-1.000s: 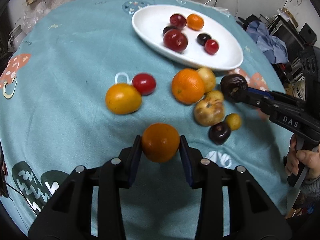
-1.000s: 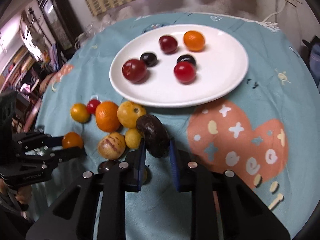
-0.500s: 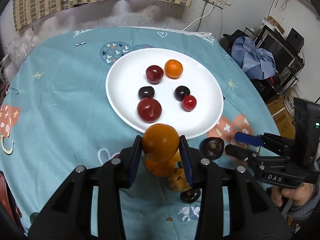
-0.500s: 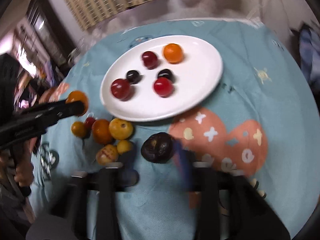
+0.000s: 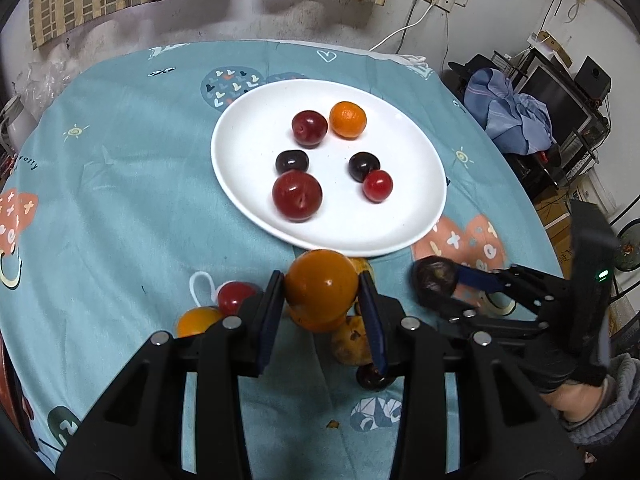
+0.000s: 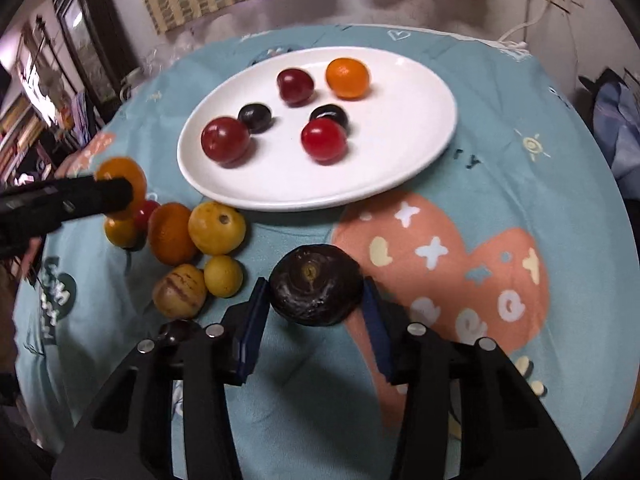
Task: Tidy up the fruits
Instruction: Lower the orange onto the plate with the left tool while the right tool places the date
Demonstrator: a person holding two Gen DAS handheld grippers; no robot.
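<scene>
Six fruits already lie on the white plate [image 5: 424, 160] in the upper middle of the frame. The left gripper [image 5: 322, 300] is clamped on an orange [image 5: 320, 288] just below the plate's near rim. The right gripper [image 6: 316, 300] has just been closing around a dark fruit [image 6: 316, 290]; its pads look pressed against it. Several fruits [image 6: 188, 248] wait on the bench [image 5: 120, 200] at lower left.

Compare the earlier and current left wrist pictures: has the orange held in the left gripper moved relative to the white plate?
Yes. The orange in the left gripper was well short of the white plate, behind the loose fruit; now it sits just at the plate's near rim.
</scene>
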